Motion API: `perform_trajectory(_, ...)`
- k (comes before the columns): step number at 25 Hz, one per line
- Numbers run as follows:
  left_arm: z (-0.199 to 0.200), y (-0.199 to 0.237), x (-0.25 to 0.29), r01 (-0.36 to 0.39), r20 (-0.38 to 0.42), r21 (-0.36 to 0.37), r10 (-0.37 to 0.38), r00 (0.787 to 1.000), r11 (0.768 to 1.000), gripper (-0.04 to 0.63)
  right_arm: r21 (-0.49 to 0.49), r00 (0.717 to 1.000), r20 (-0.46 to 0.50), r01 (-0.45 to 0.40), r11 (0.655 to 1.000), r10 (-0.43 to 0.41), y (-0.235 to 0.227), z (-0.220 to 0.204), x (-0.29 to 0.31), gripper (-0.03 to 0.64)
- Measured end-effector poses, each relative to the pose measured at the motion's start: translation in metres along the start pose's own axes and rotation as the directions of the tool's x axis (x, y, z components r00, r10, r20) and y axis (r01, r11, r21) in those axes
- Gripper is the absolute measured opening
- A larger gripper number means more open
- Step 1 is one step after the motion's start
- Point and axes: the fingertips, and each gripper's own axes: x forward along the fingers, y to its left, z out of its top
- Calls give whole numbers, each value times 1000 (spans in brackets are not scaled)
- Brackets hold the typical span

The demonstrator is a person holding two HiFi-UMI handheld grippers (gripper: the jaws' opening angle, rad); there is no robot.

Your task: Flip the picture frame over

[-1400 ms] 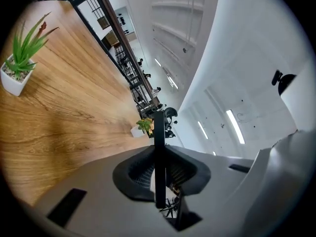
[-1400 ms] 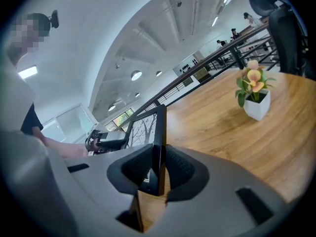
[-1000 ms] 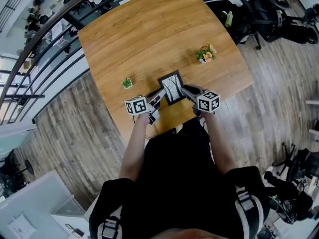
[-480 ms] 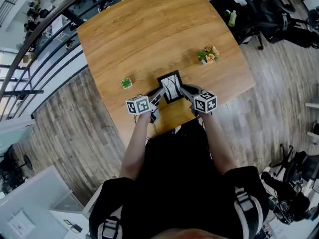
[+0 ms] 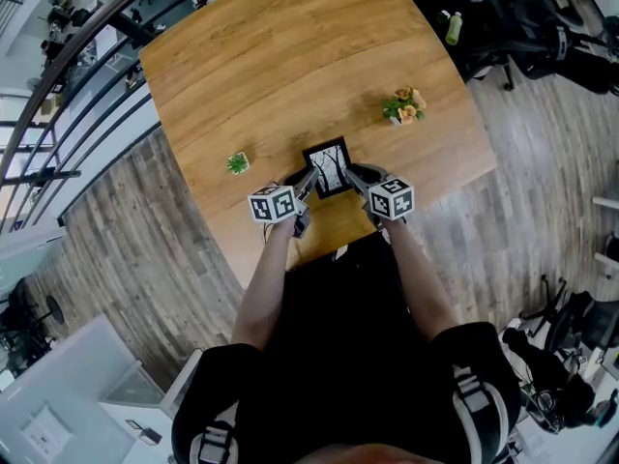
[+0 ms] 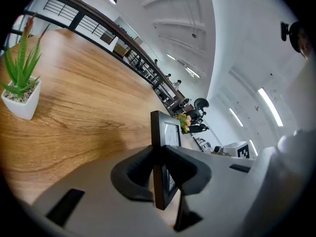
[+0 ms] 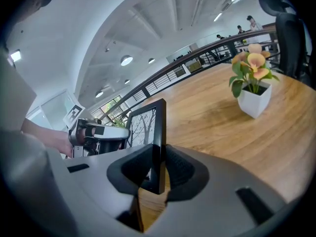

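Bottom of the head view: person in a black top [image 5: 329, 356], both forearms reaching up-frame to the near table edge. The two marker cubes [image 5: 272, 204] sit just below picture centre.

Left gripper [image 5: 309, 181]: clenched on the left edge of the picture frame [image 5: 329, 167]. The left gripper view confirms it. The black pads [image 6: 131, 174] press both sides of the black moulding at lower centre, with the frame edge-on and its glass side facing picture-right.

Right gripper [image 5: 351, 173]: clamped on the opposite, right edge. In the right gripper view the frame is edge-on between the pads at lower centre. A print of bare tree branches shows on the face turned picture-left. The left gripper and the hand [image 7: 49, 139] holding it show behind, mid-left.

Frame location: centre of the head view, over the near part of the wooden table [image 5: 290, 66], picture side toward the camera, spanned between the two tools. I can't tell whether its lower edge touches the tabletop.

Further up the table:
- Small green succulent in a white pot [image 5: 237, 163], left of the frame, apart from it.
- Flowering plant with orange and yellow blooms [image 5: 403, 106], upper right of the frame, near the table's right edge.

Beyond the table:
- Dark railing [image 5: 92, 66], upper left.
- Office chairs [image 5: 542, 37] and a green bottle [image 5: 455, 29], upper right.
- Wood-plank floor [image 5: 145, 259] around the table.
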Motion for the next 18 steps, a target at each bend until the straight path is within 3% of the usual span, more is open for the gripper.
perform_trajectory(18,-9,31,20,-172,1,104,173,985,980,92,-20,996,-88,8,1000,-9,-23,-12,28,89)
